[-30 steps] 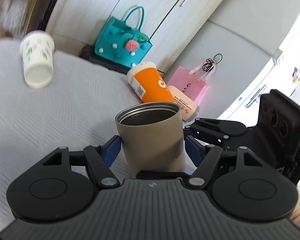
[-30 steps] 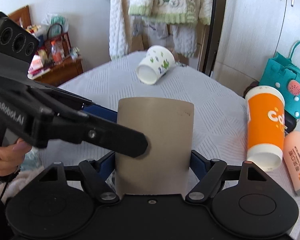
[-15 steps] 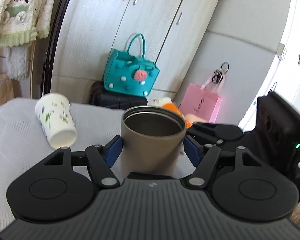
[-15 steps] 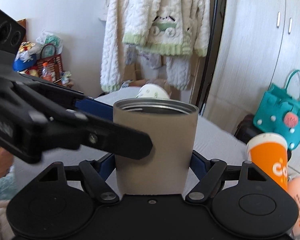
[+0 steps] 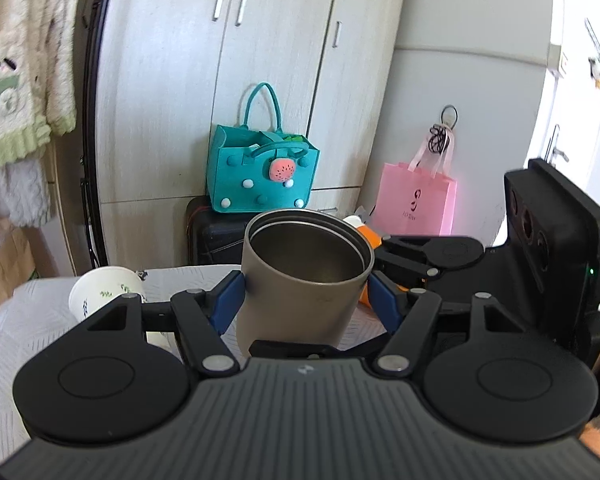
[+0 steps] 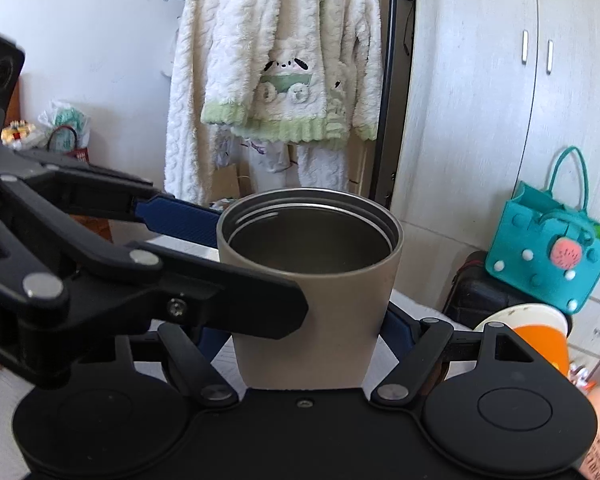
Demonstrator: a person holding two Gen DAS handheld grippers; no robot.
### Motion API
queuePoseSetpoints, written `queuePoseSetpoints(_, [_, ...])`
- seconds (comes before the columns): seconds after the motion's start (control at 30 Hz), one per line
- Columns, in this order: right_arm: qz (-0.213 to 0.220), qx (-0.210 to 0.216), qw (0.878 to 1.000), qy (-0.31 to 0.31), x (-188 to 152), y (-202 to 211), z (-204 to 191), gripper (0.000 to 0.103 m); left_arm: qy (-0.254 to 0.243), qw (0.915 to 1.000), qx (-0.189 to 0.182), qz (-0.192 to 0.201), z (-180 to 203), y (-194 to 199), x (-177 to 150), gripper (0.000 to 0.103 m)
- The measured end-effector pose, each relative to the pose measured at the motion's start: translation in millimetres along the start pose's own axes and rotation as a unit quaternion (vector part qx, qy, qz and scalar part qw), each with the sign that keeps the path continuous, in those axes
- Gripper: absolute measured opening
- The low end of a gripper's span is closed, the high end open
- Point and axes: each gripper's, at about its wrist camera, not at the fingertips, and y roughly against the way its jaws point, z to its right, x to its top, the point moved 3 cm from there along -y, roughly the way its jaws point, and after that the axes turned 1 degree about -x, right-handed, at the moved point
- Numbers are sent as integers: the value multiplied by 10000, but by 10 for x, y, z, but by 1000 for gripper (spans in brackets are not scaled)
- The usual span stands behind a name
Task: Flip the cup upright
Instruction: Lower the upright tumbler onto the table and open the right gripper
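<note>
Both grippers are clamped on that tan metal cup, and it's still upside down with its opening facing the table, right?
Not quite. Both the left gripper and right gripper do clamp the tan metal cup, but its opening faces up; the right wrist view looks into its empty interior.

This is a lived-in room of a home, likely a bedroom. Pale wood-grain wardrobe doors with slim metal handles (image 5: 236,80) fill one wall. A fluffy white knitted garment with green trim and a cartoon puppy (image 6: 284,60) hangs from a hanger. A teal felt handbag with a strawberry charm (image 5: 262,174) sits on a black case, and a pink paper gift bag (image 5: 418,200) hangs from a wall hook.
</note>
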Motion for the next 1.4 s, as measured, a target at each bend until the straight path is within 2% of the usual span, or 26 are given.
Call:
queuePoseSetpoints(0.07, [-18,14,10000,-19,-17,-60,27,82,-115,9999,63,-60,3,-58,-18,66])
queuePoseSetpoints(0.17, [-73,-35,9999,-71,-53,-144,64,82,-204,9997,-95,-6,-14,-92,-72,66])
queuePoseSetpoints(0.33, [-134,39,9996,-240,-65,-211,124,81,203,9991,-367,-63,-143,-136,-96,64])
queuePoseSetpoints(0.63, [-254,128,9990,-345,-14,-319,164,81,483,9983,-336,-42,-345,-162,-120,65])
queuePoseSetpoints(1.07, [-126,75,9994,-329,-51,-427,148,82,371,9989,-282,-51,-414,-158,-161,65])
queuePoseSetpoints(1.27, [-178,47,9991,-384,-46,-380,149,82,384,9989,-265,-75,-370,-158,-135,68])
queuePoseSetpoints(1.4, [-141,-66,9995,-290,-50,-202,108,85,257,9993,-256,-101,-295,-89,-129,69])
